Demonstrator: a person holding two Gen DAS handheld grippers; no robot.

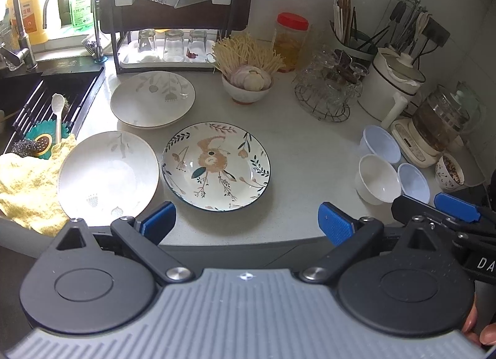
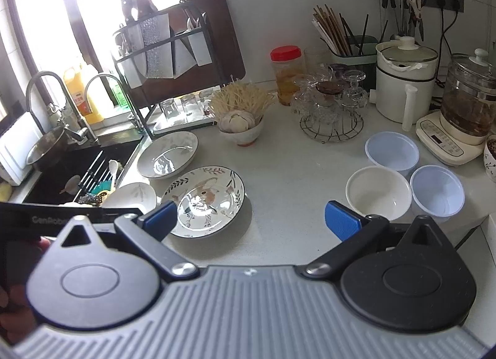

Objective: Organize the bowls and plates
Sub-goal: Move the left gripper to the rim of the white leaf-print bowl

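Left wrist view — left gripper (image 1: 246, 222) with jaws spread wide, holding nothing, above the counter's near edge; floral plate (image 1: 216, 166) at 12 o'clock just ahead; pale plate (image 1: 108, 174) at 10 o'clock, touching a yellow cloth (image 1: 28, 188); second pale plate (image 1: 152, 99) farther back at 11 o'clock; white bowl (image 1: 378, 177) at 2 o'clock with two bluish bowls (image 1: 382, 143) beside it. Right wrist view — right gripper (image 2: 249, 221) likewise wide apart and empty; white bowl at 1 o'clock, just past the right fingertip; floral plate at 11 o'clock; sink (image 2: 77, 163) at 10 o'clock.
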